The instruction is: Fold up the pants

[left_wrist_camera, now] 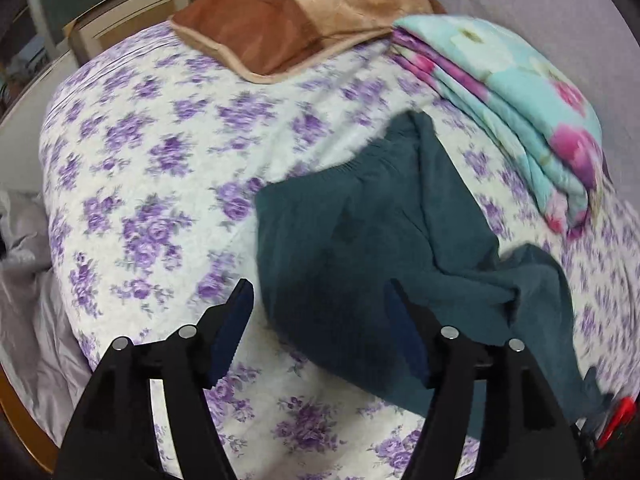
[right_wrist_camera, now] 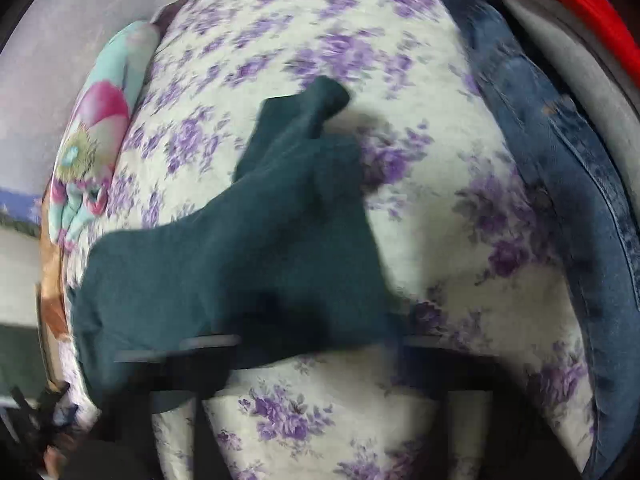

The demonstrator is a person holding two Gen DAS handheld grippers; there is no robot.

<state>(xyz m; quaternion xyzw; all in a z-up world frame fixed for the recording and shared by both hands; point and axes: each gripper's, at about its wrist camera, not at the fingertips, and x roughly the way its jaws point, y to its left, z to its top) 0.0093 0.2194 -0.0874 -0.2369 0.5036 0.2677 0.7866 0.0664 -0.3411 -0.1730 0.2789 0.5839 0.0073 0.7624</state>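
Dark teal pants (left_wrist_camera: 360,232) lie crumpled on the purple-flowered bedsheet (left_wrist_camera: 160,184). One leg trails off to the lower right in the left wrist view. My left gripper (left_wrist_camera: 319,286) hovers over their near edge, open; the cloth lies below the blue pads and is not pinched. In the blurred right wrist view the pants (right_wrist_camera: 224,248) drape over my right gripper (right_wrist_camera: 316,332) and hide its fingertips. That gripper is shut, with the cloth bunched where the tips meet.
A brown pillow (left_wrist_camera: 296,20) lies at the head of the bed, with a folded turquoise and pink blanket (left_wrist_camera: 520,112) by the wall. Blue denim (right_wrist_camera: 560,200) runs along the right side beside grey and red fabric (right_wrist_camera: 592,12). A grey cover (left_wrist_camera: 28,280) hangs off the left edge.
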